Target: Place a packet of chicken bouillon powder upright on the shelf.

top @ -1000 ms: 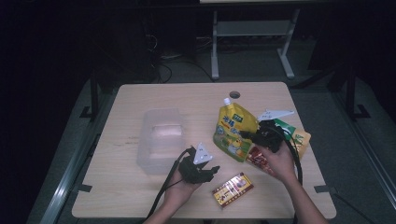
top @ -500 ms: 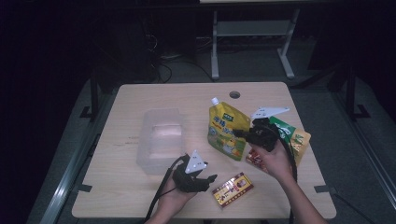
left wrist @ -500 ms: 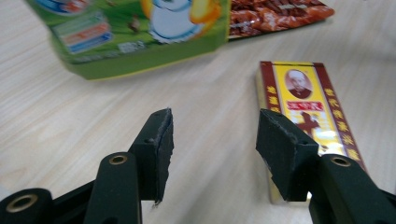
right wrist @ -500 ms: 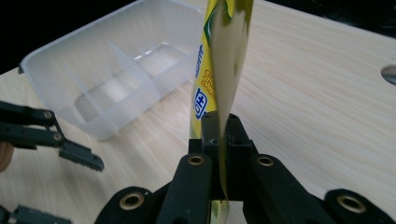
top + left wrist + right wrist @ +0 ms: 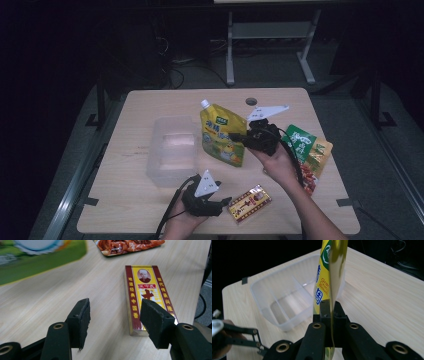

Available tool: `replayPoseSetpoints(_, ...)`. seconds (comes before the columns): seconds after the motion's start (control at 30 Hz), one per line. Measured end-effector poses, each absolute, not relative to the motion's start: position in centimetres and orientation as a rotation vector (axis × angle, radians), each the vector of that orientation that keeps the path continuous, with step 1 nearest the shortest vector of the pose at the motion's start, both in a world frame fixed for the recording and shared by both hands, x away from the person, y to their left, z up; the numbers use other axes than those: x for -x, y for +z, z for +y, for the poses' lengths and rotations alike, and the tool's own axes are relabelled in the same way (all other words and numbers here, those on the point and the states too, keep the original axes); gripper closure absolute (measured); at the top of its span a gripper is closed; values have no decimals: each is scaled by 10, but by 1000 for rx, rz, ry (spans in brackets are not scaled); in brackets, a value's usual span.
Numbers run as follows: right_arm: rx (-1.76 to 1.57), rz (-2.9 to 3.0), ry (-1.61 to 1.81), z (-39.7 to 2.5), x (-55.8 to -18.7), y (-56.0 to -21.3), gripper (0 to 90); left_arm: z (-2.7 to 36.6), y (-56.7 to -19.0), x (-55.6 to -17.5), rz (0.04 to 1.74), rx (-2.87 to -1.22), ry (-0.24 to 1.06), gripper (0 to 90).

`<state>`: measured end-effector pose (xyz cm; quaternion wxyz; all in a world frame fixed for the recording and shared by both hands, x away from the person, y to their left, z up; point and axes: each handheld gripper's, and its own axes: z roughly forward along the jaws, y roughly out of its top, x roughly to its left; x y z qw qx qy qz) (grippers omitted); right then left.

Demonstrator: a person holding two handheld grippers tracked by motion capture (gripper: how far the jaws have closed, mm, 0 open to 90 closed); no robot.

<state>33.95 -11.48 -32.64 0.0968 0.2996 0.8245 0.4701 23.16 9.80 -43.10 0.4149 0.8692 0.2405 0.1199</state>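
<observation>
Fingers [image 5: 325,312] of the right gripper [image 5: 239,137] clamped tight on the edge of the yellow spout pouch [image 5: 221,135], lifted off the desk [image 5: 150,210] and hanging edge-on just beside the clear plastic divided container [image 5: 171,150]. Left gripper [image 5: 226,202] low at the near edge, fingers [image 5: 82,317] spread wide and holding nothing, one pad over the near end of the red-and-yellow spice box [image 5: 146,293]. Flat on the desk at the right: green and orange snack packets [image 5: 312,150].
</observation>
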Motion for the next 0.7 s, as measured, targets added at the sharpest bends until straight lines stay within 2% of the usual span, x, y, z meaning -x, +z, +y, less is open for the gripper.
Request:
replayPoseSetpoints(0.6,-738,2493,1458,-56,-346,-307,896,108,-432,-224,607,-2164,290,385)
replayPoseSetpoints(0.7,-726,2496,1476,-45,-347,-306,896,108,-431,-223,617,-2148,281,360)
